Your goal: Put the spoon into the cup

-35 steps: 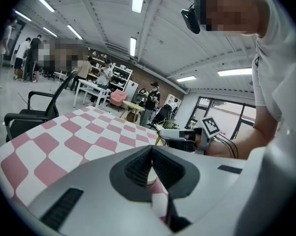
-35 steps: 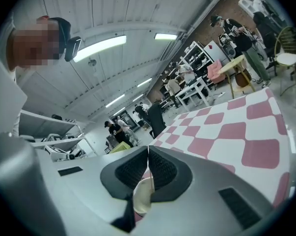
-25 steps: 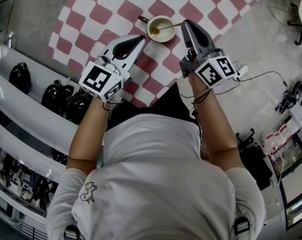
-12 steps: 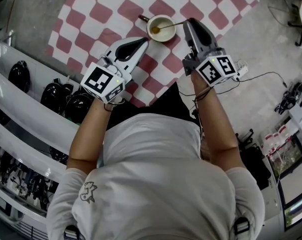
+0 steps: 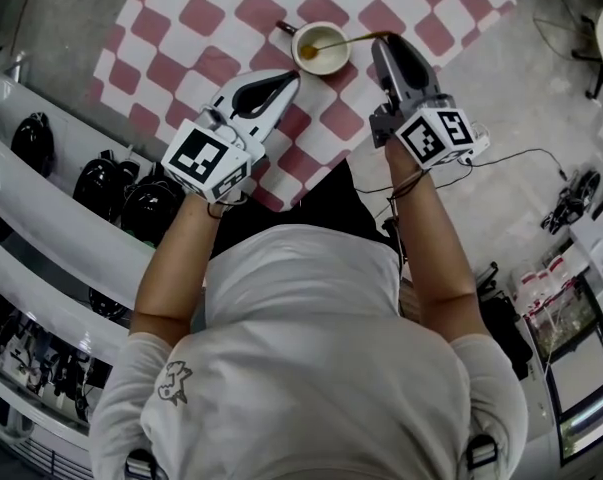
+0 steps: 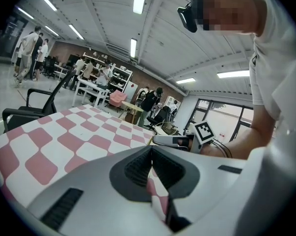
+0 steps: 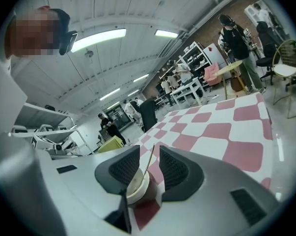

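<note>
Golden spoon [image 5: 343, 40] leans in the cream cup [image 5: 335, 62]; right tool [image 5: 383, 44] released around its handle, left tool [image 5: 290, 76] clenched empty.

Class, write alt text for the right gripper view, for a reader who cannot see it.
A thin spoon handle rises from a pale cup on a red-and-white checked cloth, framed between the parted jaws of the right hand-held gripper. People stand in a large hall behind.
</note>
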### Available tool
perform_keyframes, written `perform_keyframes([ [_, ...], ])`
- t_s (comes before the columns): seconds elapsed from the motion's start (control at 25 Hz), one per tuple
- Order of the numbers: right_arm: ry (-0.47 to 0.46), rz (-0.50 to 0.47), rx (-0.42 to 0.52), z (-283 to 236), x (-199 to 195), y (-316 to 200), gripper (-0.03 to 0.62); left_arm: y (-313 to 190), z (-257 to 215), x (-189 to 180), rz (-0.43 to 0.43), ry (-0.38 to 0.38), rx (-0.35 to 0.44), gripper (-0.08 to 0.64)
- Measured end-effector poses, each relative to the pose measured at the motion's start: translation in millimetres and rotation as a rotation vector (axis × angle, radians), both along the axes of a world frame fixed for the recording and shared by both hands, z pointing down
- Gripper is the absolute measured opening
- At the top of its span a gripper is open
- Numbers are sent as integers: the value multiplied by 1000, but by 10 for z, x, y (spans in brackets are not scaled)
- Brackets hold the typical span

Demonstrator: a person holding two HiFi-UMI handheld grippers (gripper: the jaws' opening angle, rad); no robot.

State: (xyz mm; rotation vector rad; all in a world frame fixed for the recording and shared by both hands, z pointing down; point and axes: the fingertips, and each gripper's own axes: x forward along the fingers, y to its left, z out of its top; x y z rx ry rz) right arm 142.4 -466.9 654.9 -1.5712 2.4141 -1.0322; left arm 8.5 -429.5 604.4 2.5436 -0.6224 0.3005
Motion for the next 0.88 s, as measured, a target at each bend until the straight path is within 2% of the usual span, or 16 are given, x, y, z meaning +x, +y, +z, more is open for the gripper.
perform_keyframes([
  [0.48,8,-21,57,-397,54,392,110,357,-361,151,-17,17,74,14],
  [0.88,75,-146,195,-1280,-193,765,101,593,-1130,133,-102,35,202,14],
])
